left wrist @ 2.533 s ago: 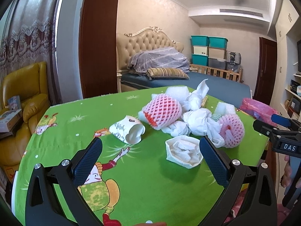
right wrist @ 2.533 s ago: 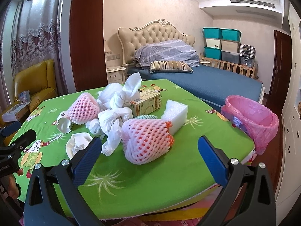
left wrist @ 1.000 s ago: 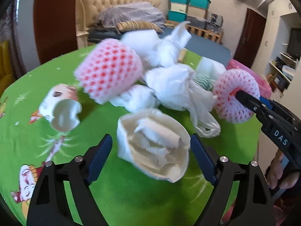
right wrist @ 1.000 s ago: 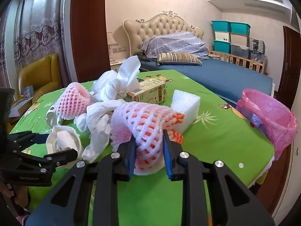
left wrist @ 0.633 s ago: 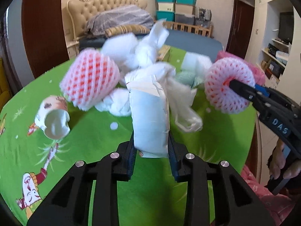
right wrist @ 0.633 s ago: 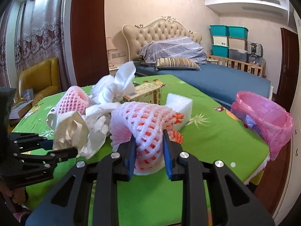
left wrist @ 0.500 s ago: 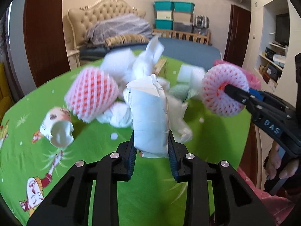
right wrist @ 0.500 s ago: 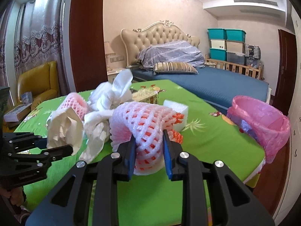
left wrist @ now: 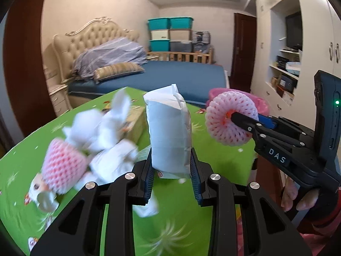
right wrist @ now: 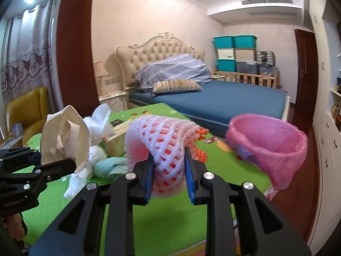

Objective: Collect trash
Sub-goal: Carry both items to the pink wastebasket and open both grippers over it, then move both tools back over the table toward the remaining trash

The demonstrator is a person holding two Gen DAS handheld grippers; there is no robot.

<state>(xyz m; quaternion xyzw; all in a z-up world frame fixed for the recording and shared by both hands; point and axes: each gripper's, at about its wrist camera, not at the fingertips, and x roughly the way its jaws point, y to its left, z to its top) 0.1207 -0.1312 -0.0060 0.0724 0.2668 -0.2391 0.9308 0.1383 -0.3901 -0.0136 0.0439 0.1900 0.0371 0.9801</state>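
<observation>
Both grippers are up off the green cartoon-print tablecloth (left wrist: 119,224), each with a piece of trash; the left gripper (left wrist: 171,175) has its blue pads pressed against the sides of a crumpled white paper cup (left wrist: 168,134) stuffed with tissue, held upright above the cloth; the right gripper (right wrist: 168,173) pinches a pink foam fruit net (right wrist: 164,143), squeezing it narrow between the pads. From the left wrist view that net shows as a round ring on the right gripper's tip, just in front of the pink-lined trash bin (right wrist: 270,147), which stands off the table's far right edge. On the cloth lie another foam net (left wrist: 64,166), knotted white plastic bags (left wrist: 106,132), a small carton (right wrist: 116,141) and a tipped paper cup (left wrist: 42,194), bunched together and blurred.
</observation>
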